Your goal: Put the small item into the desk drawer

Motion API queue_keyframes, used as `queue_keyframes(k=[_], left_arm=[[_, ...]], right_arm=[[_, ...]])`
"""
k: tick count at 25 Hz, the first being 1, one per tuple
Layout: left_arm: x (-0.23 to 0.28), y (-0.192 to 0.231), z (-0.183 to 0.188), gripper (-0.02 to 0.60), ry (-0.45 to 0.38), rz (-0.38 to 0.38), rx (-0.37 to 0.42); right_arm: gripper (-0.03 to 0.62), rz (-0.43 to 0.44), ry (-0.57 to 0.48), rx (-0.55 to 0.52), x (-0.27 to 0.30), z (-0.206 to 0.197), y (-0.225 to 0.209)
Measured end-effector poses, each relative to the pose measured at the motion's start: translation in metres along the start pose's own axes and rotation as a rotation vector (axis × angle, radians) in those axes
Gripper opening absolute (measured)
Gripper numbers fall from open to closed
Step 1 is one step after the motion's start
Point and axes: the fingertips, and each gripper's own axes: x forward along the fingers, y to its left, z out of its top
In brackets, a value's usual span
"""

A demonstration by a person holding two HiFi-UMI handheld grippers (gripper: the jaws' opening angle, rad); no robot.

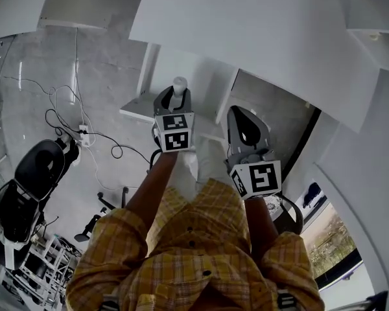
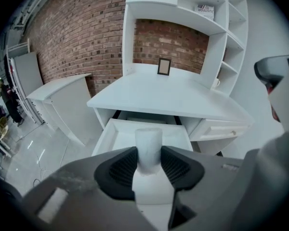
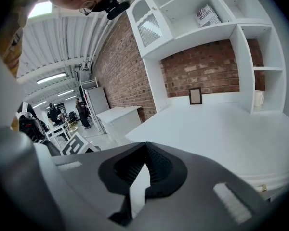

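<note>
Now the left tool (image 2: 148, 163) is gripping the item (image 2: 149, 142) in front of the open drawer (image 2: 116, 137).

The white surface (image 2: 173, 97) is filling the middle of the left gripper view, with a brick wall (image 2: 82, 37) rising behind it. The drawer is sticking out from under the surface's front edge, its inside showing white. The left tool's jaws are pressing on both sides of the item. The right tool (image 3: 143, 174) is hanging just to the right of the left one, its jaws resting together with nothing between them. The item, a small white cylinder, is standing upright between the left pads, its top poking above them. A small frame (image 2: 164, 66) is standing at the back of the surface.
</note>
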Motion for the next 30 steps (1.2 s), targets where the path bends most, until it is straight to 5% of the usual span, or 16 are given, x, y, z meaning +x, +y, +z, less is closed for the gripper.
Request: queue_keyframes(k=[12,30], left_arm=[[0.068,-0.03,-0.052,0.167,0.193,-0.045,-0.018],[0.137,-0.018,-0.085,0.167,0.367,-0.045,-0.057]], right_arm=[[0.0,-0.011,0.035,0.032,-0.002,-0.034,-0.03],[0.0,-0.015,0.073,0.075,0.016,-0.047,-0.049]])
